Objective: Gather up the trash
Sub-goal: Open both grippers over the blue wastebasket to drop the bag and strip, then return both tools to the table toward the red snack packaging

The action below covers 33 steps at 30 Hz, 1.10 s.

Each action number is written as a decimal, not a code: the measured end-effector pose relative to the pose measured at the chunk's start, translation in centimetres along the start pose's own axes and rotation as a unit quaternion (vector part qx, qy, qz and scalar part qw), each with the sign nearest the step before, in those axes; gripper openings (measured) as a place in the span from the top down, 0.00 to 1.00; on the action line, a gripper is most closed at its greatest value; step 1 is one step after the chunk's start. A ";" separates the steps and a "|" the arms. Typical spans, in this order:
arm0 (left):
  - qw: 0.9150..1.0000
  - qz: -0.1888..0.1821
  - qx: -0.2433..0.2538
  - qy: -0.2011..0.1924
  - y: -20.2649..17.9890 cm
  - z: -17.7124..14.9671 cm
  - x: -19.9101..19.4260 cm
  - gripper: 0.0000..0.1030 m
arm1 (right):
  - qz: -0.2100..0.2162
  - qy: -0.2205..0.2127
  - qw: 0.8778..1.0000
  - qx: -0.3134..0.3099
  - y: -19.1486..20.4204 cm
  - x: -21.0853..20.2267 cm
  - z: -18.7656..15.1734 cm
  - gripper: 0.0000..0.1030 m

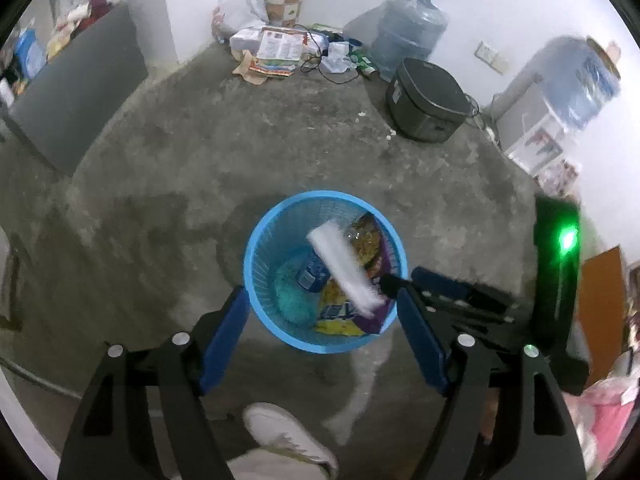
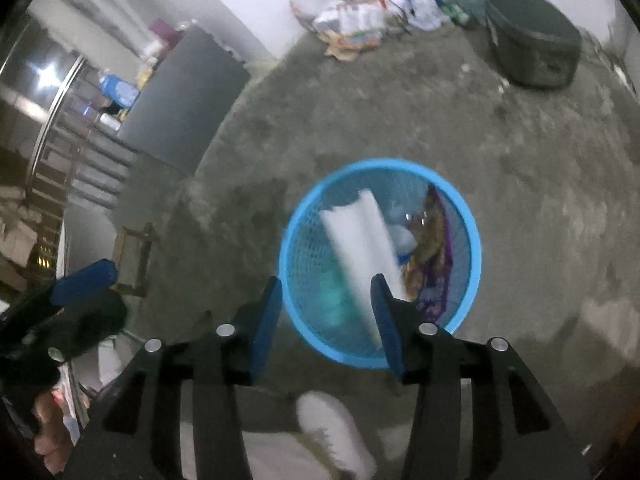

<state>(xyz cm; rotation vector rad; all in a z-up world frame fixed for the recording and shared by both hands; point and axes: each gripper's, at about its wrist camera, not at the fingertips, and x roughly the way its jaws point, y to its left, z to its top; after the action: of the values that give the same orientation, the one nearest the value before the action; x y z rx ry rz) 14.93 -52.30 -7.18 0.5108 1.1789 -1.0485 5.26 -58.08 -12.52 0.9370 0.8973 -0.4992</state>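
Left gripper (image 1: pixel 320 312): your jaws stand wide apart over the blue mesh bin (image 1: pixel 256 240); nothing lies between the pads, only the bin below them.
Right gripper (image 2: pixel 326 300): your jaws are parted; the white strip (image 2: pixel 362 236) shows in the gap, its lower end against the inner edge of the right-hand finger (image 2: pixel 386 320); blur keeps you from telling whether that pad touches it; the other pad stands clear of it.
White strip: long, pale, motion-smeared in both views; it lies slantwise over the bin's mouth, above the wrappers; whether it is foam, paper or plastic you cannot tell.
Bin contents: a blue can or bottle (image 1: pixel 314 274) near the bottom; a yellow and blue packet (image 1: pixel 338 316); a purple packet (image 1: pixel 378 312); a patterned snack bag (image 1: pixel 366 240) against the far wall; the printing on all of them is too blurred to read.
Hidden or cut off: your shoe (image 1: pixel 288 436) is cropped at the lower edge; the left hand (image 2: pixel 50 432) shows only as fingers at the corner of the right view.
Background: a dark rice cooker (image 1: pixel 426 100); two water jugs (image 1: pixel 408 26); a heap of papers and bags (image 1: pixel 276 46) by the wall; its printed sheets cannot be read.
Floor (image 1: pixel 200 152): bare grey concrete, stained.
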 end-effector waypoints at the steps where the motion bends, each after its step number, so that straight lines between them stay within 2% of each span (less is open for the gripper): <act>1: 1.000 -0.003 -0.003 -0.001 0.2 -0.1 -0.2 0.27 | 0.004 -0.003 1.000 0.003 -0.1 -0.3 -0.4 0.55; 7: 0.999 0.002 0.017 -0.037 0.4 -1.1 -3.3 0.25 | 0.006 -0.019 1.000 0.012 -0.3 -2.8 -2.3 0.51; 13: 0.994 -0.014 0.024 -0.103 0.8 -3.1 -9.0 0.22 | -0.008 -0.055 0.998 -0.004 0.7 -5.5 -2.8 0.47; 19: 0.988 -0.020 0.009 -0.152 2.0 -6.1 -15.0 0.10 | -0.038 -0.100 0.992 -0.065 5.1 -9.2 -4.0 0.31; 20: 0.987 -0.016 0.005 -0.160 2.3 -6.8 -16.1 0.05 | -0.044 -0.110 0.990 -0.079 6.2 -10.0 -4.4 0.27; 26: 0.982 -0.001 -0.034 -0.184 5.0 -11.0 -21.5 0.05 | -0.079 -0.153 0.972 -0.160 11.3 -12.7 -6.9 0.09; 28: 0.979 -0.001 -0.050 -0.197 6.0 -12.7 -23.1 0.05 | -0.097 -0.164 0.963 -0.189 12.9 -13.1 -7.9 0.08; 33: 0.963 0.008 -0.091 -0.253 8.7 -18.2 -27.9 0.05 | -0.137 -0.205 0.936 -0.252 16.0 -14.4 -10.4 0.08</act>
<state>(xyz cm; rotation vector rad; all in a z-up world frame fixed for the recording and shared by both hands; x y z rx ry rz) 13.04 -22.89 10.56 0.0932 0.8006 -0.9702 4.14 -40.90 4.11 0.2212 0.7229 -0.6348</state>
